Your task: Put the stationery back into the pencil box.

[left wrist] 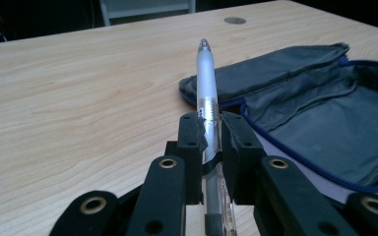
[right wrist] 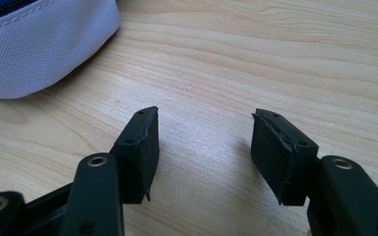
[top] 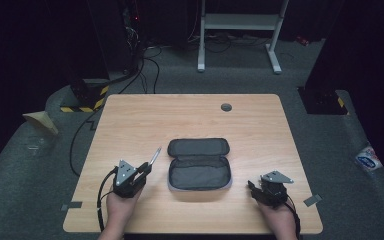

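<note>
- One pen (left wrist: 207,88), frosted white barrel with a clear lower part, clamped between the pads of the left gripper (left wrist: 211,140); tip pointing up and away beyond the jaws.
- In the high view, same pen (top: 155,156) sticking out past the left gripper (top: 142,169), slanted toward the far side of the table, just left of the case.
- One pencil case (top: 199,164), grey fabric with blue zip edging, unzipped and lying flat open in two halves; nothing visible inside either half.
- From the left gripper view, case (left wrist: 320,113) just right of the jaws, its near lid edge behind the pen barrel.
- Right gripper (right wrist: 204,150) with jaws parted, nothing between the pads, bare wood under the gap; pale outer corner of the case (right wrist: 34,49) up and left of the jaws, apart from them.
- In the high view, right gripper (top: 254,189) low over the table, right of the case.
- Two grippers, one in each hand; two hands entering from the near edge.
- Light wooden table (top: 130,120) with one round grey grommet (top: 226,107) near the far edge.
- Grey carpet around, dark room beyond; a white metal frame (top: 240,30) and black cables (top: 150,65) on the floor behind the table.
</note>
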